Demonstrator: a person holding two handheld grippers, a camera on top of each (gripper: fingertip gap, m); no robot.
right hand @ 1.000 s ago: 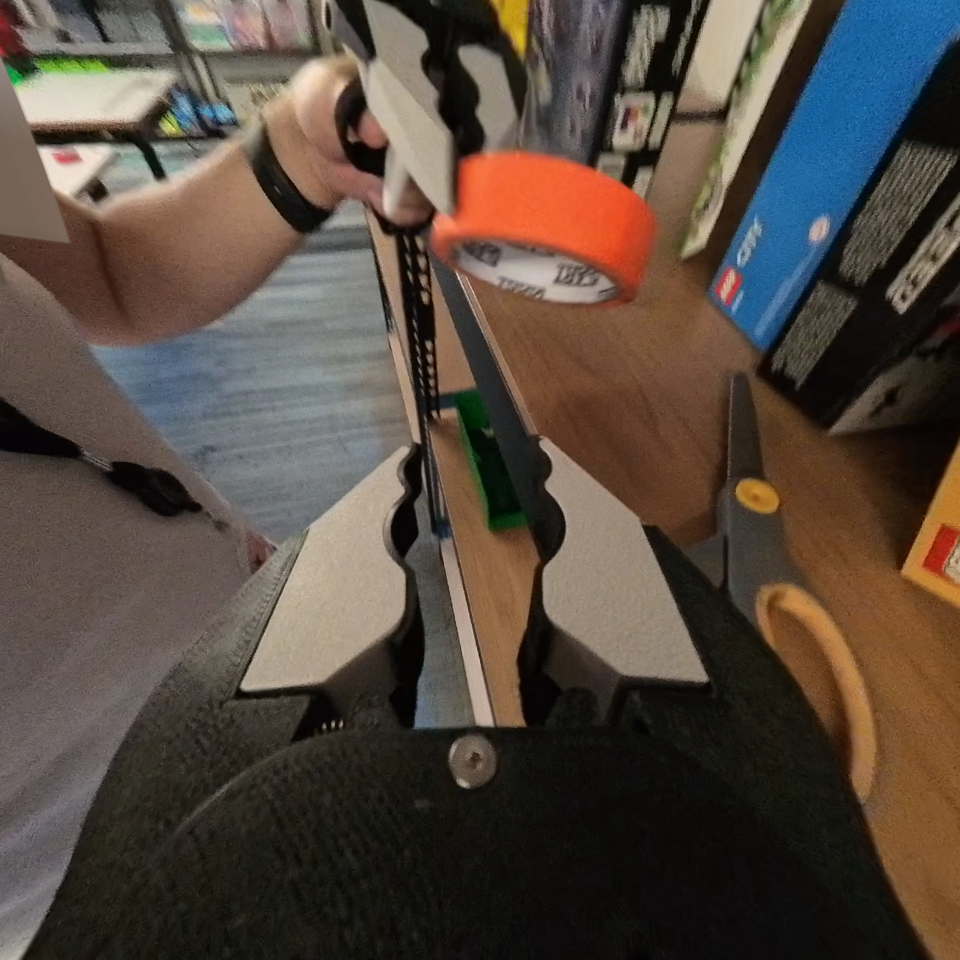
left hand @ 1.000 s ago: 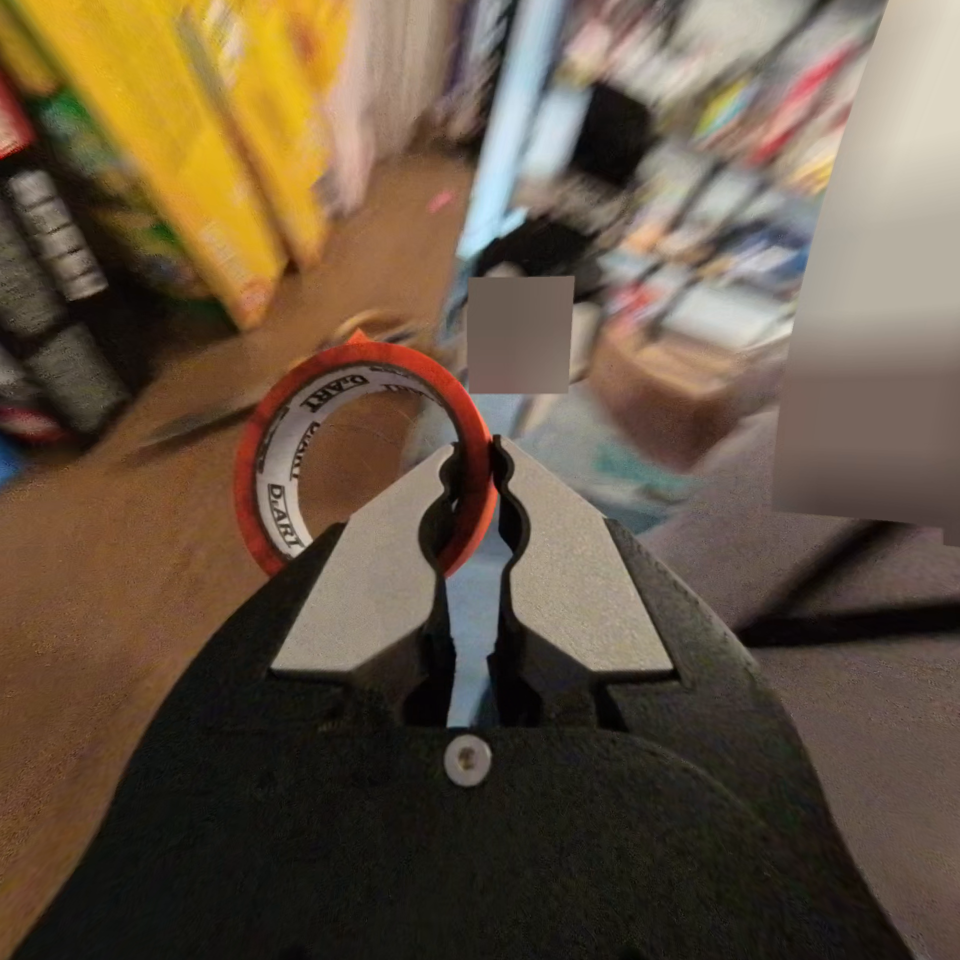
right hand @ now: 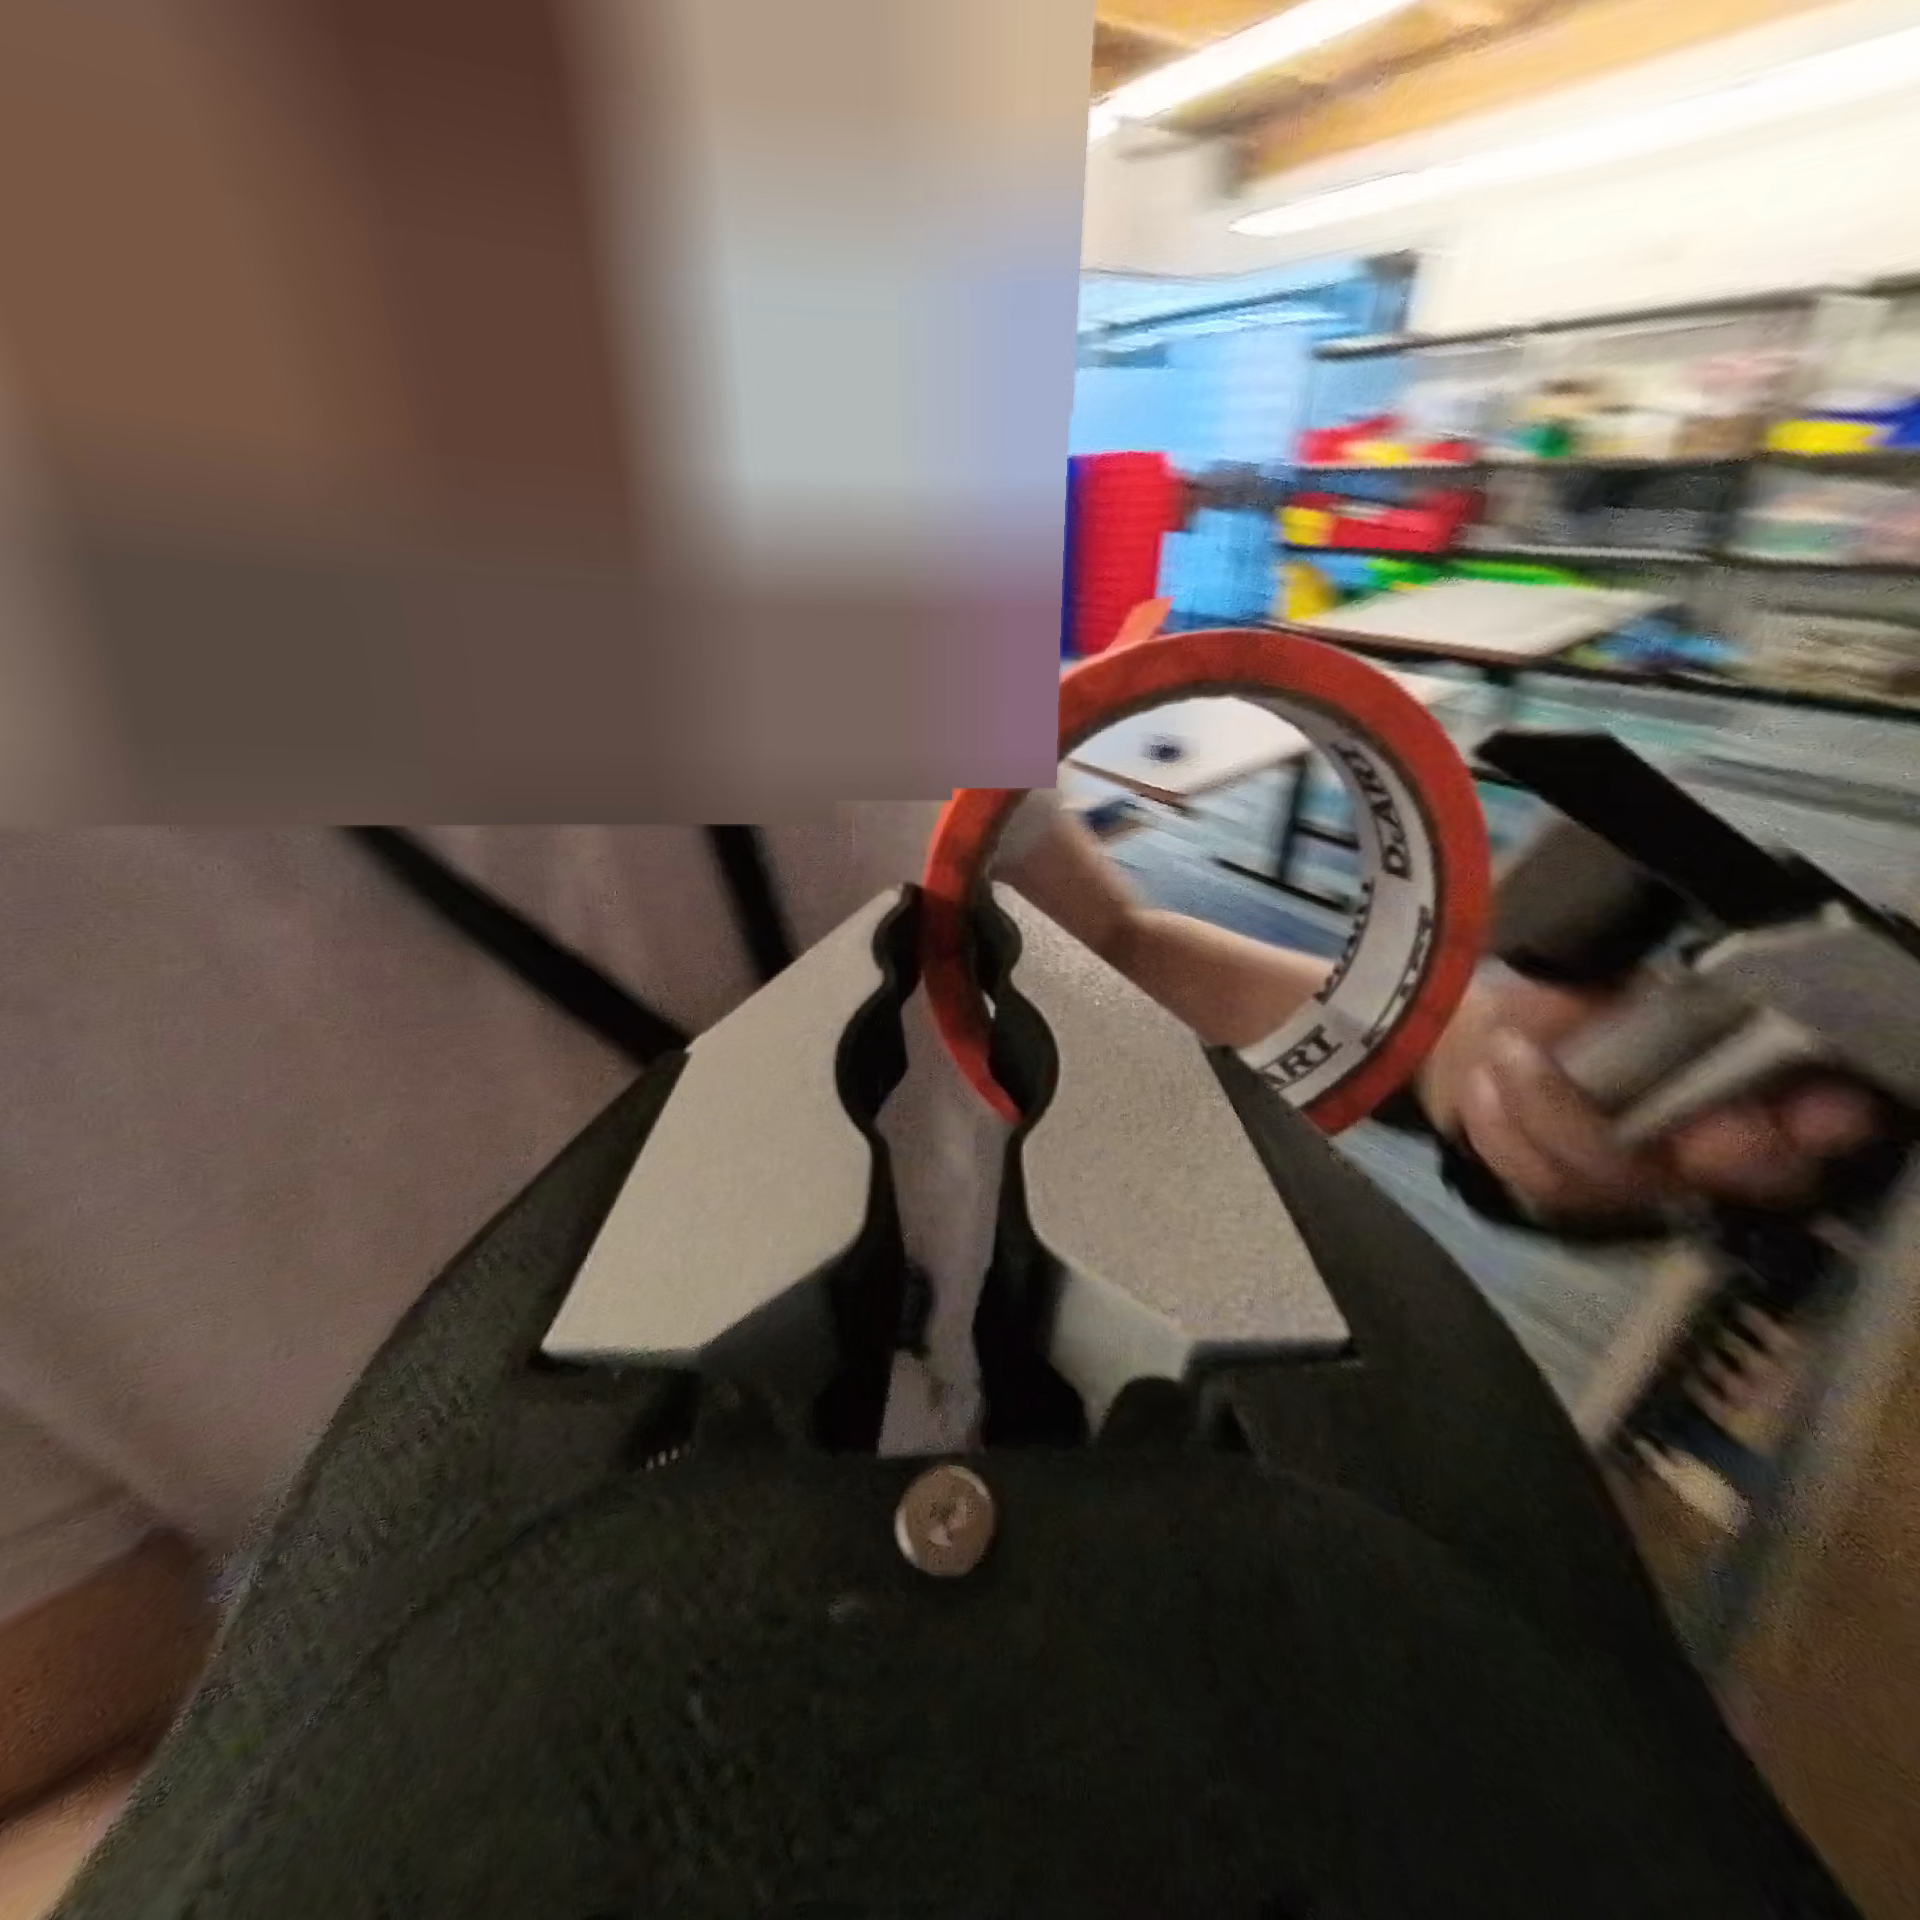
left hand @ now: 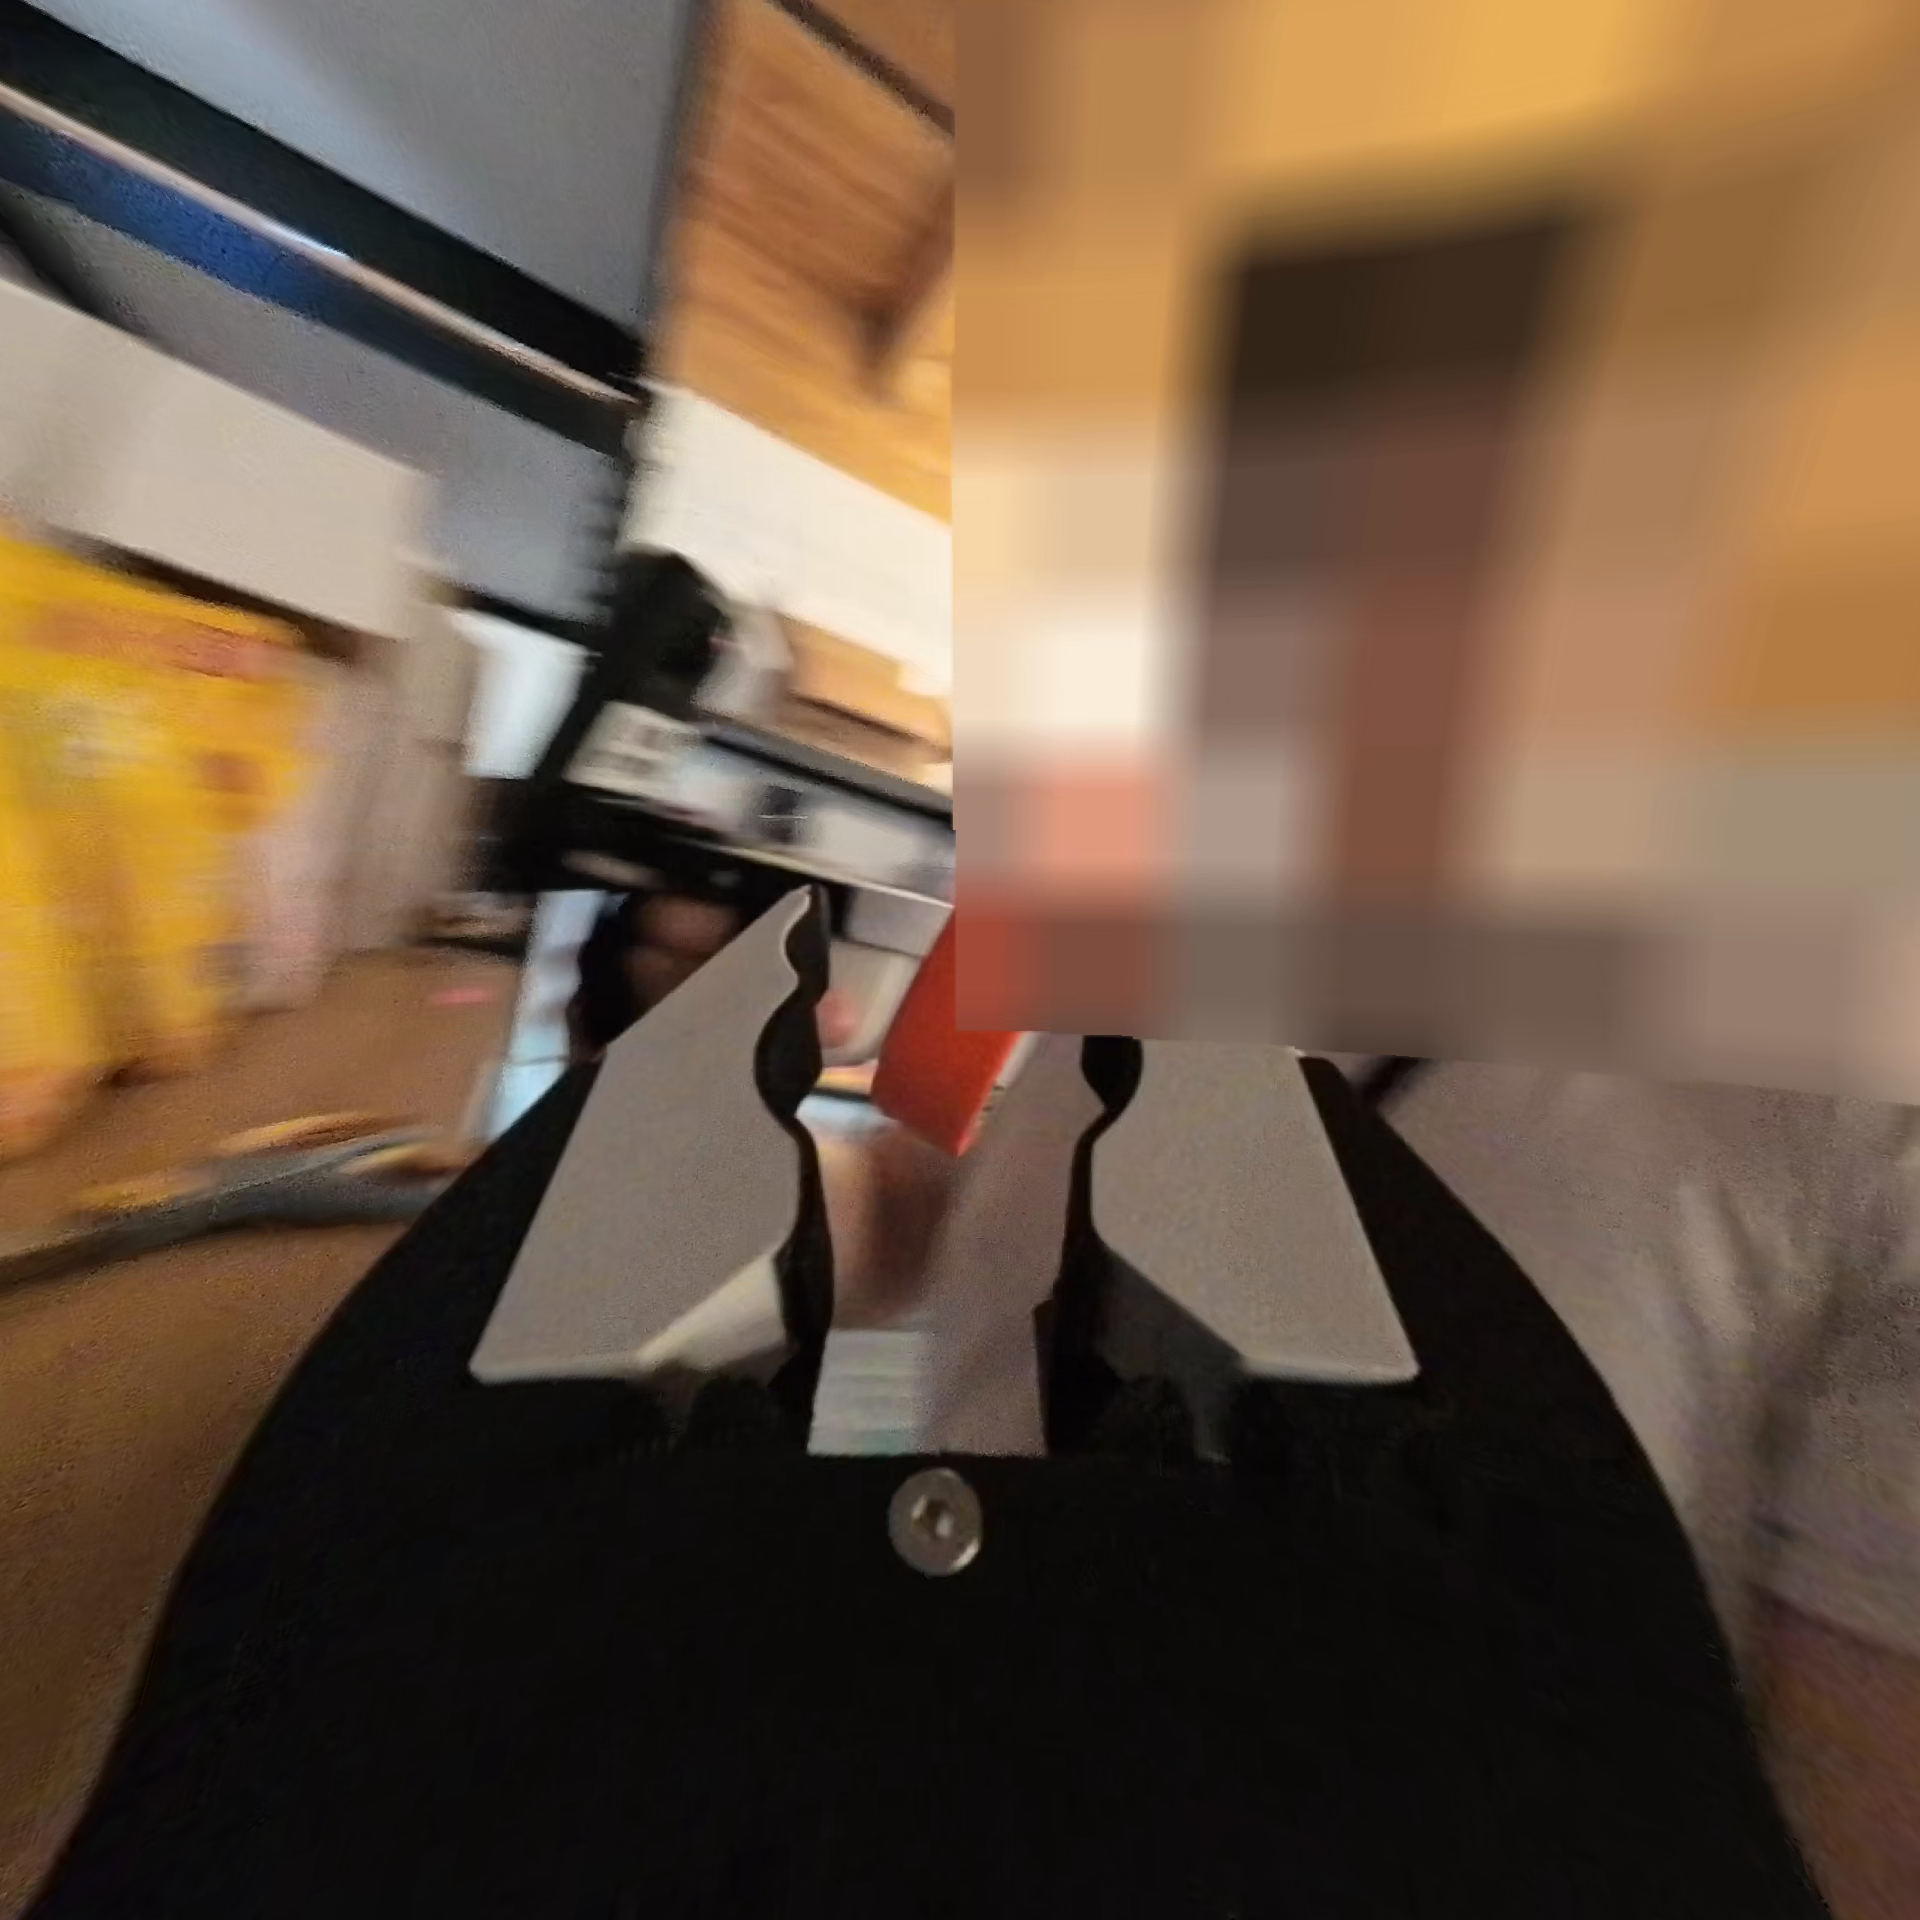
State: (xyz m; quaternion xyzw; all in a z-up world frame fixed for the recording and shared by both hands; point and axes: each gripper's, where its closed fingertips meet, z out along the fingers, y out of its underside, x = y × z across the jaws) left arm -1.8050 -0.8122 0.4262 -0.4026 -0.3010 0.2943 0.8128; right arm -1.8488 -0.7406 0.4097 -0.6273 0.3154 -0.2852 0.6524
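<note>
Orange tape roll, earlier clamped by the left gripper, is now pinched at its rim by the right gripper, while the left fingers are spread wide and empty beside it.

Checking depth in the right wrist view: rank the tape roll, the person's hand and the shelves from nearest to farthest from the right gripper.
1. Tape roll: clamped in the right gripper.
2. Hand: right, just behind the roll.
3. Shelves: far background, upper right.
</note>
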